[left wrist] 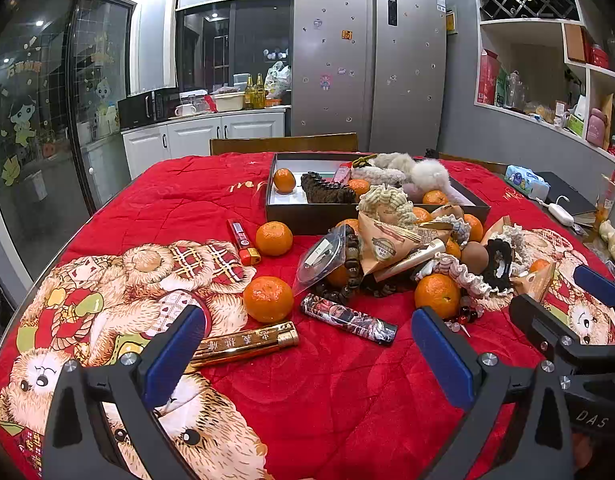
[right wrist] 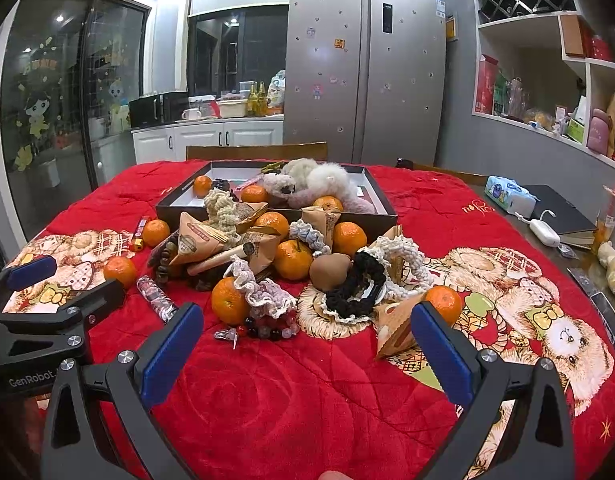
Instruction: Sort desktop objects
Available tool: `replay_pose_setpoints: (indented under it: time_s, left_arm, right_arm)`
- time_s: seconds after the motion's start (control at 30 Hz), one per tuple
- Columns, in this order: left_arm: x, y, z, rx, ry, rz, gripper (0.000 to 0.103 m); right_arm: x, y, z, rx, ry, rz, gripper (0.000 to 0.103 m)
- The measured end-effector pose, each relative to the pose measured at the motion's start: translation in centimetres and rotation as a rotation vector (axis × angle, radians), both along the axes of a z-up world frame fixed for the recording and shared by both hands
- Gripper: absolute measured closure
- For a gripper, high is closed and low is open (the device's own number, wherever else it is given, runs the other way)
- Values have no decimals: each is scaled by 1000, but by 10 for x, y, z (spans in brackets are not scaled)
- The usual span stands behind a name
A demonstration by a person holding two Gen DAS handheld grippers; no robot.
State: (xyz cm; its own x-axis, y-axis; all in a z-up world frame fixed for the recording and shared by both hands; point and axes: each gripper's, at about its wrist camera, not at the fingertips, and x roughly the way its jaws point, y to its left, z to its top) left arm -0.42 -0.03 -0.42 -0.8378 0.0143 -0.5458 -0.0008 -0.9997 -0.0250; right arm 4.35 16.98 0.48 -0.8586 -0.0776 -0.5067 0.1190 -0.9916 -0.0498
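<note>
A heap of small objects lies mid-table on a red blanket [left wrist: 327, 392]: tangerines [left wrist: 268, 298], paper cones [left wrist: 383, 240], crocheted scrunchies [right wrist: 263, 292], a brown egg [right wrist: 329, 270], beads [right wrist: 267, 330] and lighters [left wrist: 347, 319]. Behind it a shallow dark box [left wrist: 307, 212] holds tangerines and plush toys [right wrist: 319, 184]. My left gripper [left wrist: 307, 344] hovers open over the blanket in front of a gold lighter [left wrist: 247, 346]. My right gripper [right wrist: 307, 340] is open too, empty, facing the heap. Each gripper shows at the edge of the other's view.
A wooden chair back [left wrist: 283, 144] stands behind the table. At the right edge lie a tissue pack [right wrist: 507, 194], a dark notebook [right wrist: 563, 212], a white charger [right wrist: 543, 232] and a drink cup [right wrist: 607, 216]. A fridge [left wrist: 367, 60] and shelves stand beyond.
</note>
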Motion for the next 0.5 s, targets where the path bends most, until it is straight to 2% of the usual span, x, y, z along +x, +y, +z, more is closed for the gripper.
replay_pose_setpoints:
  time_s: [0.5]
  left_arm:
    - [0,1,1,-17,1,7,0]
  right_arm:
    - [-1,3,-1,-10,0,-5,0]
